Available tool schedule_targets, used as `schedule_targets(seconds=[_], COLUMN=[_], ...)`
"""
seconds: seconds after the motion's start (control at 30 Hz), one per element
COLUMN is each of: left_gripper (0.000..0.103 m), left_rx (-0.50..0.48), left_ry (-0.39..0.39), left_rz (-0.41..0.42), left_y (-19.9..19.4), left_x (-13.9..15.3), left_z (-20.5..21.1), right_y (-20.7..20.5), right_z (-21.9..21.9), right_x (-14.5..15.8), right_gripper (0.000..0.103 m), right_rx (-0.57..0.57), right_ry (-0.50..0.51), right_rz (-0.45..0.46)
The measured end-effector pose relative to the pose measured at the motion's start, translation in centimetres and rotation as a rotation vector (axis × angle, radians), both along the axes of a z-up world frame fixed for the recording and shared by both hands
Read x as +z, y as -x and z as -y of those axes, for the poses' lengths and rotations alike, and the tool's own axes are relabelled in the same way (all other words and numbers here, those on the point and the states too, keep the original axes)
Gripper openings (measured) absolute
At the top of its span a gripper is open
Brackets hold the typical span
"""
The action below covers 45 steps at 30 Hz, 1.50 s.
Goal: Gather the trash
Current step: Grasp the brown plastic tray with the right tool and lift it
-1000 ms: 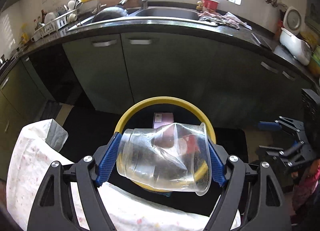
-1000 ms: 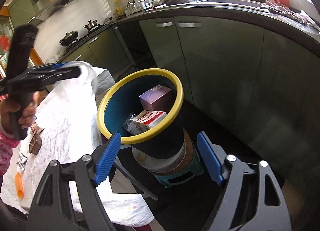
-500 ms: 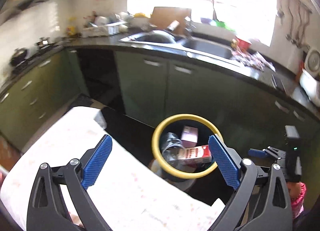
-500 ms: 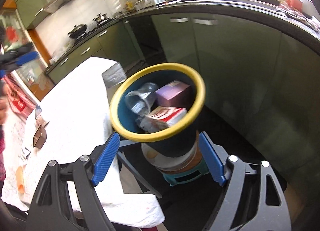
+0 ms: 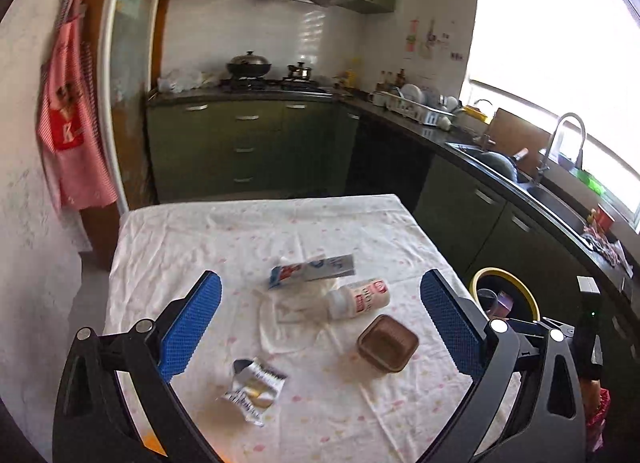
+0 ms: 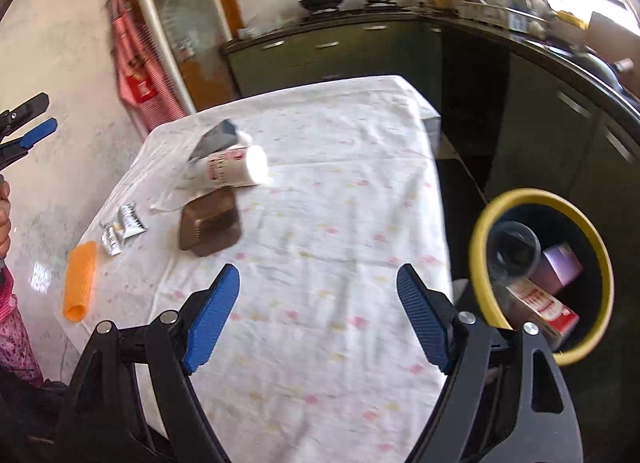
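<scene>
Trash on the cloth-covered worktop [image 5: 192, 239]: flattened carton [image 5: 311, 266], white bottle [image 5: 358, 298] on its side touching it, brown tub [image 5: 387, 342] just beside, foil wrapper [image 5: 253, 386] nearer the left gripper [image 5: 320, 327]. Orange cup [image 6: 80, 277] lies at the worktop's near-left edge. Far half of the cloth bare. Yellow-rimmed bin [image 6: 480, 231] off the right edge holds a clear cup [image 6: 514, 251] and boxes. Left jaws wide apart, empty; right gripper [image 6: 318, 317] jaws apart, empty.

table [image 5: 192, 247]: white flowered cloth | apron [image 5: 70, 123]: red, hangs on left wall | wok [image 5: 249, 65] and small pot [image 5: 299, 71]: on hob, far worktop | dish rack [image 5: 424, 109]: worktop corner | tap [image 5: 560, 139]: over sink, right worktop
</scene>
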State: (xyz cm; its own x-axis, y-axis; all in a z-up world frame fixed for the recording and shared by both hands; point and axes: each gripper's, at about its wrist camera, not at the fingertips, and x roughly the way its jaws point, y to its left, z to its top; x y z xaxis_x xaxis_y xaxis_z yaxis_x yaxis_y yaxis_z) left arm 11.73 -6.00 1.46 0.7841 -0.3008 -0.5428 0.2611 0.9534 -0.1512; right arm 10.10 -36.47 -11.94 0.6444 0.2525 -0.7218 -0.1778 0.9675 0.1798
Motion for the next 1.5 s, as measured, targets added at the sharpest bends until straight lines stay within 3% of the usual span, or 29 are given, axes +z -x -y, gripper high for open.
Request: schedule_targets(seconds=[0.2, 0.47, 0.83, 0.97, 1.07, 1.33, 1.5], left_gripper=[0.098, 0.098, 0.098, 0.098, 0.098, 0.098, 0.098], left_rx=[0.104, 0.123, 0.108, 0.107, 0.104, 0.099, 0.080], left_ry=[0.016, 0.049, 0.076, 0.081, 0.079, 0.076, 0.064], left_rz=[-0.052, -0.063, -0.094, -0.103, -0.108, -0.099, -0.088], left_y=[2.1, 3.2, 2.2, 2.0, 1.9, 2.0, 2.1], left_x=[-3.8, -5.6, -7.3, -7.7, -7.9, -7.5, -7.0], left_z=[-7.5, -10.5, -10.6, -10.5, -10.3, -10.0, -9.1], right_y=[-3.1, -7.6, -9.7, -10.1, -10.1, -8.5, -7.0], right_z=[-8.6, -12.5, -13.1, -13.5, -13.5, -12.6, -8.7], right_x=[-0.7, -3.0, -4.9, -5.2, -5.2, -2.9, -0.2], right_gripper=[0.082, 0.083, 0.082, 0.067, 0.066, 0.066, 0.066], right_rx=[0.182, 0.233, 0.254, 0.271, 0.267, 0.253, 0.154], right_ry=[0.099, 0.192, 0.236, 0.247, 0.242, 0.183, 0.169], right_rz=[0.030, -0.058, -0.126, -0.151, -0.149, -0.098, -0.039])
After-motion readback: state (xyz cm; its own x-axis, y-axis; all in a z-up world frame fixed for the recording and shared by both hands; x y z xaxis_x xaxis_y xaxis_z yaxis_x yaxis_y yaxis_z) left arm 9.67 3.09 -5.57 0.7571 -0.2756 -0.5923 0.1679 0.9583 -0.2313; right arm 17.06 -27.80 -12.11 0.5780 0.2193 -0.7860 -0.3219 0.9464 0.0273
